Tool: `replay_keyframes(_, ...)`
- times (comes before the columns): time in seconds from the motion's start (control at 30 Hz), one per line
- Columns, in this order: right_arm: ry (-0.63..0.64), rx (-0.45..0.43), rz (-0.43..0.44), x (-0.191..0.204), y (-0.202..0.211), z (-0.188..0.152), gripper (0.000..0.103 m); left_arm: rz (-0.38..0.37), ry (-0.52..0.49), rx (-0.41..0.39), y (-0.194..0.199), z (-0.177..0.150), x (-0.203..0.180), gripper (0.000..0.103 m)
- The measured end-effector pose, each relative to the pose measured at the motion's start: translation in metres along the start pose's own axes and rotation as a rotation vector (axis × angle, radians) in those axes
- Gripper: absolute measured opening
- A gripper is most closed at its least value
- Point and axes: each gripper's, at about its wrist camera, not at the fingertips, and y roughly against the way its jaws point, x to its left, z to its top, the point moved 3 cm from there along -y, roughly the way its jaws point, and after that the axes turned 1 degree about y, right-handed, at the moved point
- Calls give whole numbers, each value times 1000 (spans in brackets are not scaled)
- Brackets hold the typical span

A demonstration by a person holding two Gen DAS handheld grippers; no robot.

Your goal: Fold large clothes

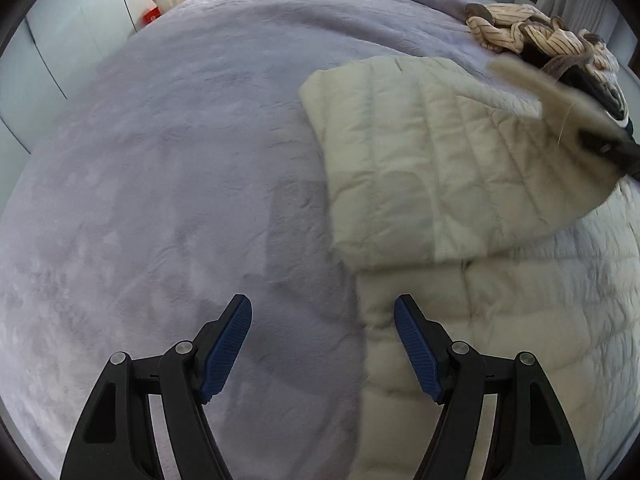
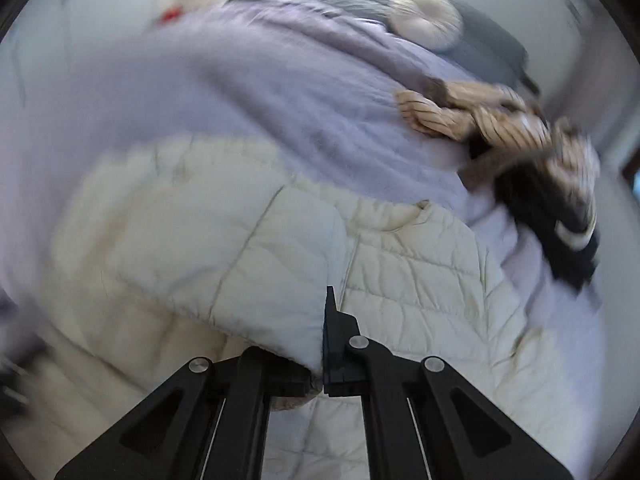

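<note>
Right tongs clamp a fold of the cream quilted jacket; left tongs gape empty above its edge on the bed.

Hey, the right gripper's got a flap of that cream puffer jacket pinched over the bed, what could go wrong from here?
1. The right gripper is shut on only a thin edge of the cream puffer jacket; the slick quilted flap may slip out mid-fold.
2. The left gripper hangs open, pinning nothing, so the jacket could slide across the lilac blanket.
3. The striped clothes pile lies close; the swung flap might catch it.
</note>
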Motion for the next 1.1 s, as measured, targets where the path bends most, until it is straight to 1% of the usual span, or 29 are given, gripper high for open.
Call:
replay_keyframes(0.03, -62, -19, 44, -8, 8, 4, 4, 0, 7, -13, 0, 4, -2, 75)
replay_keyframes(0.07, -106, -30, 61, -13, 14, 6, 4, 21, 18, -37, 0, 11, -1, 75)
replay_keyframes(0.13, -224, -46, 77, -34, 24, 4, 4, 57, 35, -63, 0, 19, 3, 75)
replay_keyframes(0.2, -387, -10, 114, -63, 17, -10, 4, 50, 34, -52, -1, 21, 11, 75)
replay_keyframes(0.23, -448, 20, 141, -70, 10, -19, 4, 38, 20, -38, -1, 20, 13, 75)
replay_keyframes(0.27, -537, 80, 192, -81, -5, -32, 4, 12, -14, -17, 0, 17, 15, 75)
replay_keyframes(0.3, -603, 121, 226, -89, -19, -44, 4, -27, -43, -6, 4, 14, 15, 75)
replay_keyframes(0.33, -636, 144, 246, -93, -28, -52, 4, -86, -70, -4, 11, 10, 15, 75)
replay_keyframes(0.37, -673, 166, 275, -97, -38, -61, 4, -177, -88, -9, 21, 8, 18, 75)
replay_keyframes(0.43, -712, 174, 318, -98, -46, -71, 4, -284, -58, -8, 32, 10, 28, 75)
replay_keyframes(0.47, -727, 173, 336, -99, -49, -74, 4, -330, -10, -4, 32, 16, 36, 75)
replay_keyframes(0.5, -738, 172, 354, -100, -53, -76, 4, -361, 46, 1, 29, 24, 45, 75)
replay_keyframes(0.57, -739, 175, 372, -99, -59, -77, 4, -413, 154, 11, 11, 49, 58, 75)
replay_keyframes(0.63, -735, 179, 383, -98, -60, -77, 4, -451, 196, 25, -10, 71, 59, 75)
replay_keyframes(0.73, -736, 181, 411, -96, -64, -79, 4, -481, 181, 75, -44, 104, 47, 75)
replay_keyframes(0.83, -749, 182, 435, -94, -67, -82, 5, -493, 193, 109, -64, 113, 38, 75)
replay_keyframes(0.87, -753, 182, 439, -95, -68, -83, 5, -512, 219, 107, -65, 115, 37, 63)
replay_keyframes(0.9, -758, 184, 441, -95, -69, -82, 5, -541, 233, 103, -65, 118, 37, 24)
replay_keyframes(0.93, -760, 184, 447, -93, -68, -82, 5, -577, 238, 111, -66, 120, 32, 16)
replay_keyframes(0.97, -762, 183, 457, -91, -67, -81, 5, -579, 236, 89, -62, 126, 30, 15)
replay_keyframes(1.0, -758, 178, 458, -89, -64, -77, 5, -577, 205, 56, -55, 130, 29, 13)
replay_keyframes(1.03, -752, 166, 463, -86, -60, -73, 4, -570, 178, 37, -49, 133, 25, 13)
replay_keyframes(1.07, -742, 147, 470, -84, -55, -69, 4, -565, 155, 18, -44, 136, 26, 13)
replay_keyframes(1.1, -733, 115, 480, -82, -48, -61, 4, -568, 153, 17, -43, 137, 28, 13)
